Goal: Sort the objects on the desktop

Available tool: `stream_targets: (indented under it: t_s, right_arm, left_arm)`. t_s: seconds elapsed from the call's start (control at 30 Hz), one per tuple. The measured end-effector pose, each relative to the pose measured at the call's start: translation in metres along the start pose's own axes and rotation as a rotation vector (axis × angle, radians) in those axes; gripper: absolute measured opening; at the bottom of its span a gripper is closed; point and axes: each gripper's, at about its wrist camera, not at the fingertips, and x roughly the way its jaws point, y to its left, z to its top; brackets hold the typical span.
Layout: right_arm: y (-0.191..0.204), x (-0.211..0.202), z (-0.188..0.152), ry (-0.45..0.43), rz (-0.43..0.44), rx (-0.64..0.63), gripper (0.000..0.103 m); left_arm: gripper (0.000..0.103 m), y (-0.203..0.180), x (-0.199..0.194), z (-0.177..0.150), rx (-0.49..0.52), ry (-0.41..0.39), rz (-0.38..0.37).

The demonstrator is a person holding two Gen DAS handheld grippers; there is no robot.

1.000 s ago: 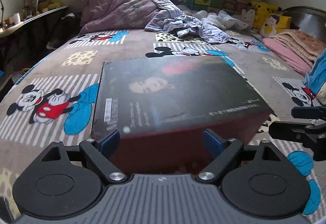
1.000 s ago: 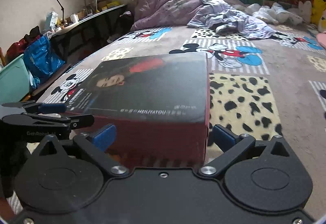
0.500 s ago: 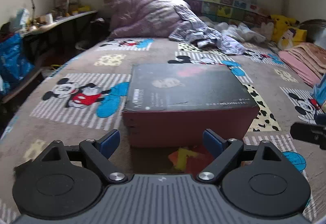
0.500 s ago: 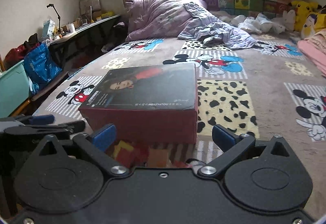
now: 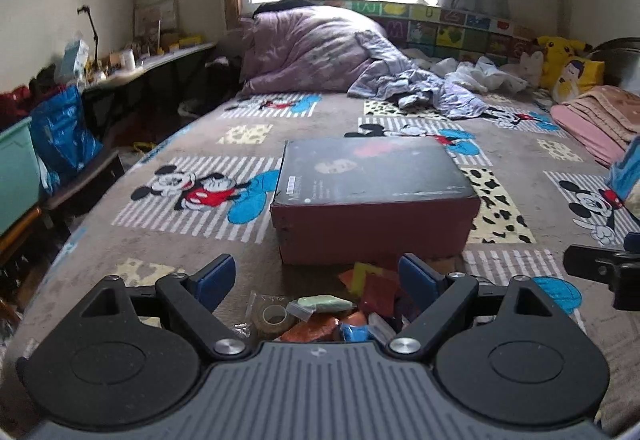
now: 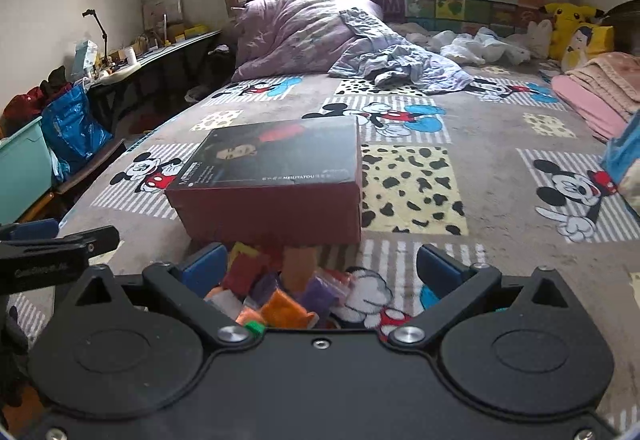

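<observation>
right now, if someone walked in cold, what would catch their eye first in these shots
Probably the red box with its dark printed lid, sitting closed in the middle of the cartoon-mouse bedspread. Just in front of it, nearest the cameras, lies a jumble of small colourful packets, with a roll of clear tape at its left edge. Both pairs of blue-tipped fingers stand open and empty over that pile.

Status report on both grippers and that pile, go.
Left gripper open, empty. Right gripper open, empty. Small colourful items heaped on bedspread near the closed box. Nothing blocking.
</observation>
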Motion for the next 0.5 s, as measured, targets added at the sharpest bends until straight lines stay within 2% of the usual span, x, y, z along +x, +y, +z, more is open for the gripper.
stream_targets:
  t_s: [0.33,0.5]
  right_arm:
    - [0.012,-0.044,-0.019,0.008,-0.049,-0.039,0.102]
    - [0.015,-0.067,-0.027,0.015,-0.059,-0.037,0.102]
  left_arm:
    - [0.089,-0.011,-0.059,-0.016,0.039,-0.055,-0.021]
    - [0.089,-0.010,-0.082,-0.027,0.020,-0.056,-0.031]
